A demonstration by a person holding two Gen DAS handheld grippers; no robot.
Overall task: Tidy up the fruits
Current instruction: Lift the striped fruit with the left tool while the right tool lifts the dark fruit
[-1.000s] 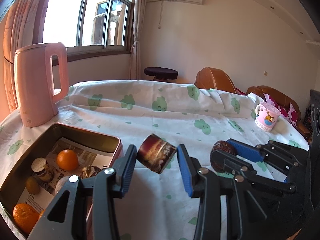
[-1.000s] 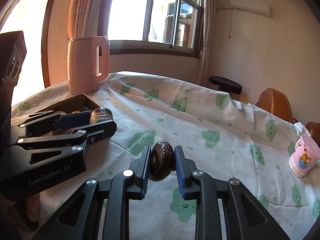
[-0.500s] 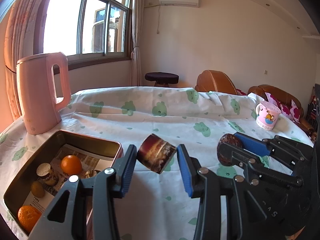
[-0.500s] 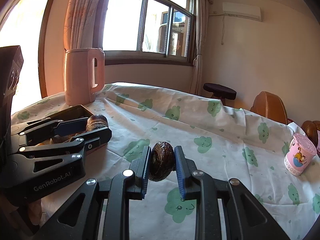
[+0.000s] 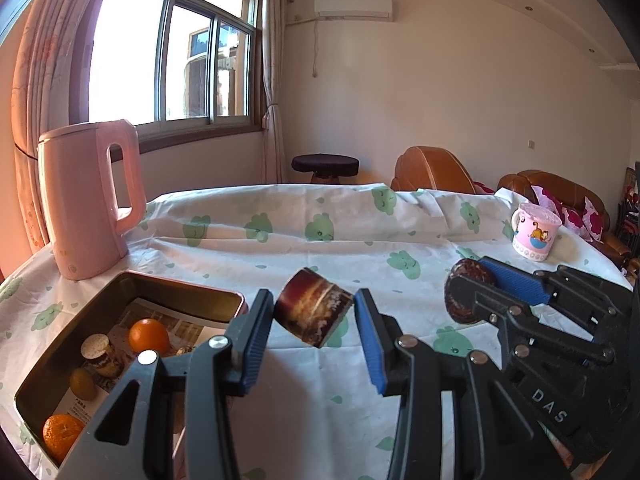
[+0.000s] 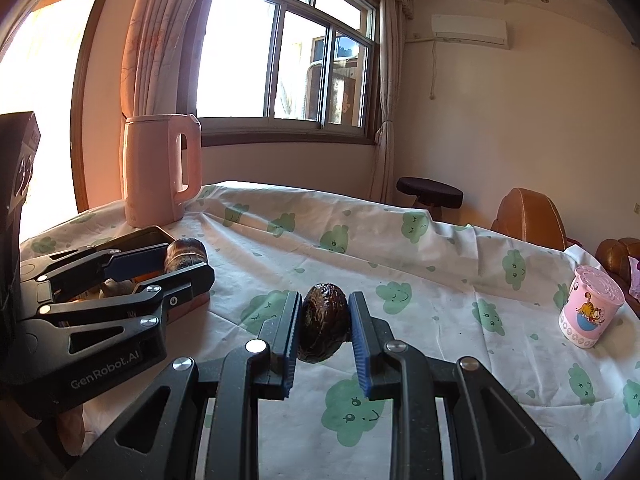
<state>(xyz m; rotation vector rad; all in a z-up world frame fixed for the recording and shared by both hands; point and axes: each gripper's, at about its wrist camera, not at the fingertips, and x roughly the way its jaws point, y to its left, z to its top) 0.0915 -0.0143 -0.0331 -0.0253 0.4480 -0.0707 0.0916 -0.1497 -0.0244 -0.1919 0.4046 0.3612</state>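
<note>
Metal tin at eight o'clock, oranges inside, ready for more. Left gripper clamped on tilted brown cut fruit, lifted for carrying. At three o'clock, right gripper squeezing dark wrinkly fruit above tablecloth

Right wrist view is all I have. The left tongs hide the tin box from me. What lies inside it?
Observer: The tin box holds a far orange near its middle and a near orange in its near corner.
Operator: Anything else in there?
Observer: A small yellow-green fruit and a short brown cylinder, lying on printed paper.
Operator: How does the piece sit in the left tongs?
Observer: The left tongs pinch a dark red cylinder tilted, above the cloth, just right of the box.
</note>
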